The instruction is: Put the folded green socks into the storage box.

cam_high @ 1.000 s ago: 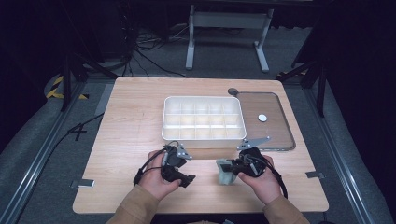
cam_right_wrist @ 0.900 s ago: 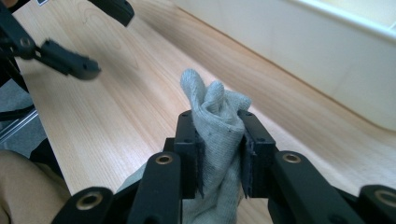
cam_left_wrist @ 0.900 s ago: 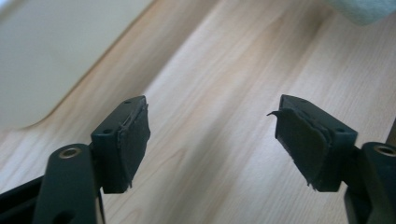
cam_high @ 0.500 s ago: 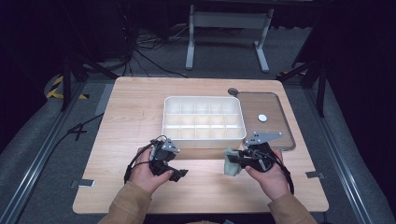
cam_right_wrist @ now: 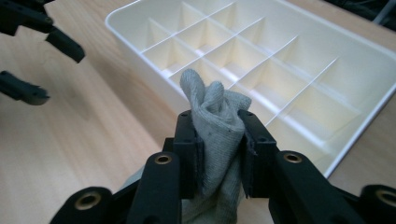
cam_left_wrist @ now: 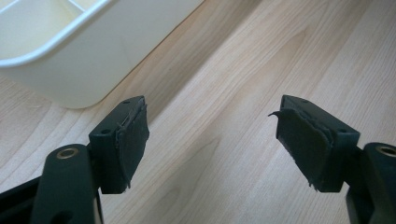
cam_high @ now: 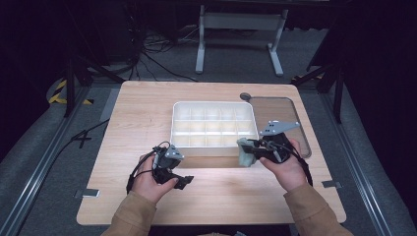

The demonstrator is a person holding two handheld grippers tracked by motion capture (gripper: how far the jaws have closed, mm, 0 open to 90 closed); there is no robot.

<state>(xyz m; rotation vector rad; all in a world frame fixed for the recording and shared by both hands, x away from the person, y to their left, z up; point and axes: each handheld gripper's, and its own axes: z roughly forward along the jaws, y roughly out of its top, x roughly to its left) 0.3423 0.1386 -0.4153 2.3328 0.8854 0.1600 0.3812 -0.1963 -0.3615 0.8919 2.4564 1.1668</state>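
Now right gripper (cam_high: 244,153) (clamping grey cloth (cam_right_wrist: 215,122)) has lifted toward tray (cam_high: 181,137); left gripper (cam_high: 184,181) gapes.

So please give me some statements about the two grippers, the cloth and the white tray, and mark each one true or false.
1. The right gripper is shut on a grey cloth. True.
2. The left gripper holds a cloth too. False: it is open, with bare wood between its jaws.
3. The divided tray has a cloth in one compartment. False: the visible compartments are empty.
4. The tray stands on a wooden table. True.
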